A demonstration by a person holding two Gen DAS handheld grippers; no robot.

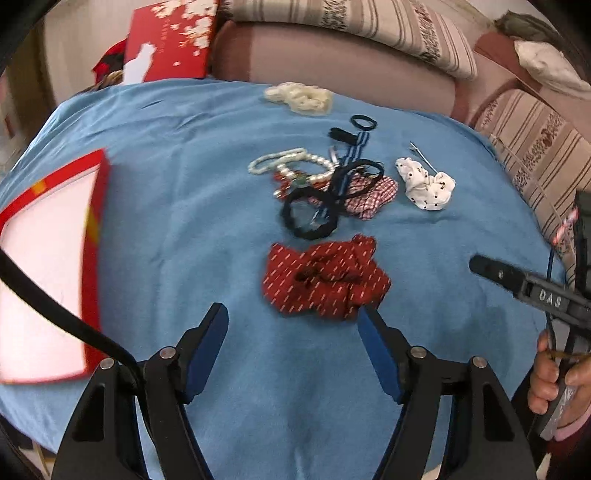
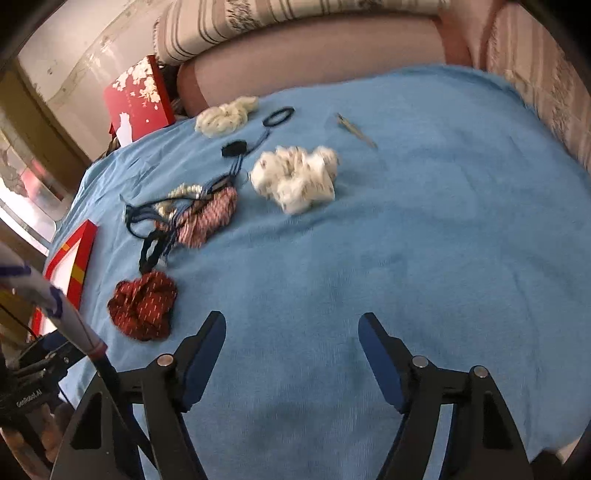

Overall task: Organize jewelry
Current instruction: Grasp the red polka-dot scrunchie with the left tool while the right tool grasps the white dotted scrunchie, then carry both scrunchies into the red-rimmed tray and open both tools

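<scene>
On the blue cloth (image 1: 192, 206) lies a red dotted scrunchie (image 1: 325, 277), just beyond my open left gripper (image 1: 291, 314); nothing sits between its blue pads. Past it a black hair tie (image 1: 308, 218), a pearl bracelet (image 1: 291, 166), a red checked scrunchie (image 1: 369, 195) and a white spotted scrunchie (image 1: 424, 184) form a loose pile. A cream scrunchie (image 1: 299, 96) lies at the far edge. My right gripper (image 2: 291, 321) hangs open over bare cloth, the white scrunchie (image 2: 299, 177) well ahead of it and the red scrunchie (image 2: 142, 304) to its left.
A red box with a white inside (image 1: 48, 266) lies open on the cloth's left side. A red flowered lid (image 1: 170, 40) leans behind the table. Striped sofa cushions (image 1: 369, 26) ring the back and right. A thin metal pin (image 2: 356, 131) lies far right.
</scene>
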